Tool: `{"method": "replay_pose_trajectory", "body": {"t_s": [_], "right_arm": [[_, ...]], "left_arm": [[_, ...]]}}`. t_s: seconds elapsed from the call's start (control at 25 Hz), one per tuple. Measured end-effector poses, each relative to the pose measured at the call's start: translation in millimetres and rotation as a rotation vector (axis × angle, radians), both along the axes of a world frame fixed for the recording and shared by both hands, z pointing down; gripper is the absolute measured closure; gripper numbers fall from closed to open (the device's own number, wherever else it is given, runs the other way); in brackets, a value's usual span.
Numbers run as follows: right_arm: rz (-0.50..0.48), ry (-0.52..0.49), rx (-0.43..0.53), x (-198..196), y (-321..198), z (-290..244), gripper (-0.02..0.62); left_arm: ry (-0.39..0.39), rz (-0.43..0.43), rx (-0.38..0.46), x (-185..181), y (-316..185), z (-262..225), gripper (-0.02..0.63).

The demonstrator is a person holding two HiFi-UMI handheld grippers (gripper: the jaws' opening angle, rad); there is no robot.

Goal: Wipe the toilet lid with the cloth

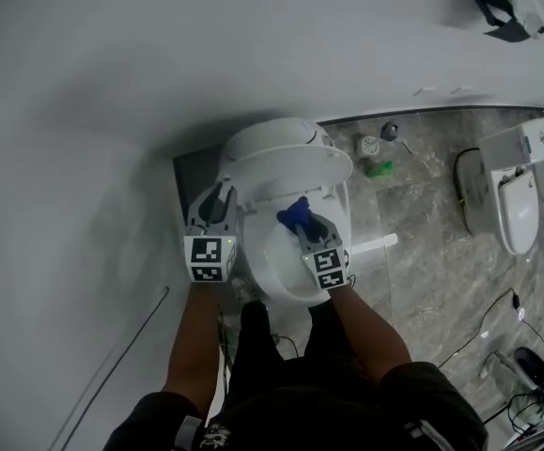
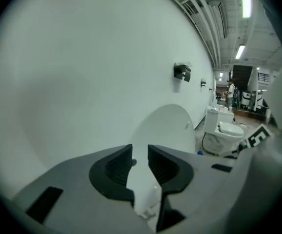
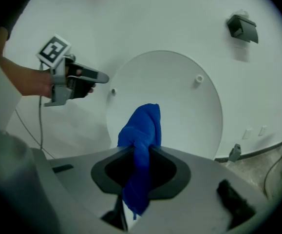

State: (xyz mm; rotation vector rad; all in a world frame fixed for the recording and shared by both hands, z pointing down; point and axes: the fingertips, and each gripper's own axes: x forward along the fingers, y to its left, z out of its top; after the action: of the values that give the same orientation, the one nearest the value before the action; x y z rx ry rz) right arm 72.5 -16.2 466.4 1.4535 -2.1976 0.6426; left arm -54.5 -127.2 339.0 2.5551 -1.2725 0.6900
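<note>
The white toilet lid (image 1: 288, 165) stands raised against the wall; in the right gripper view the lid (image 3: 179, 96) is a round upright disc straight ahead. My right gripper (image 1: 304, 222) hangs over the toilet seat (image 1: 276, 271), shut on a blue cloth (image 1: 295, 214). The cloth (image 3: 141, 130) sticks up bunched between that gripper's (image 3: 141, 155) pads and dangles below them. My left gripper (image 1: 217, 200) is at the lid's left edge, open, with nothing between its jaws. Through the gap of the left gripper (image 2: 140, 162) shows the lid (image 2: 167, 130). The left gripper (image 3: 99, 77) also appears in the right gripper view.
A plain white wall fills the left and top. A second toilet (image 1: 516, 191) stands to the right on the marble floor. A green bottle (image 1: 378, 168) lies near the wall base. A black wall holder (image 1: 506, 7) hangs above. Cables (image 1: 497, 327) trail on the floor.
</note>
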Motion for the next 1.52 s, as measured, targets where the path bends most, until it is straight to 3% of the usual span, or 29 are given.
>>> {"method": "replay_pose_trajectory", "body": {"t_s": [0.08, 0.2, 0.32, 0.64, 0.88, 1.04, 1.36, 1.52], "right_arm": [[-0.069, -0.024, 0.019, -16, 6, -20, 0.517], [-0.098, -0.045, 0.039, -27, 12, -41, 0.517], [-0.072, -0.047, 0.054, -31, 15, -54, 0.517], [0.073, -0.064, 0.08, -27, 28, -74, 0.517], [0.259, -0.059, 0.139, -25, 56, -119, 0.517], [0.368, -0.044, 0.181, -4, 89, -153, 0.517], [0.37, -0.015, 0.263, 42, 137, -198, 0.517], [0.326, -0.049, 0.269, 50, 165, -196, 0.517]], "left_arm": [[-0.012, 0.043, 0.008, 3, -17, -12, 0.484], [-0.071, 0.168, -0.005, 17, -33, -9, 0.471], [-0.118, 0.245, -0.025, 27, -41, -1, 0.474], [-0.107, 0.312, -0.018, 30, -23, -3, 0.519], [-0.086, 0.454, -0.039, 26, 28, -14, 0.538], [-0.062, 0.495, -0.051, 23, 83, -11, 0.54], [-0.138, 0.481, -0.102, 16, 187, 13, 0.518], [-0.272, 0.497, -0.079, 14, 249, 46, 0.509]]}}
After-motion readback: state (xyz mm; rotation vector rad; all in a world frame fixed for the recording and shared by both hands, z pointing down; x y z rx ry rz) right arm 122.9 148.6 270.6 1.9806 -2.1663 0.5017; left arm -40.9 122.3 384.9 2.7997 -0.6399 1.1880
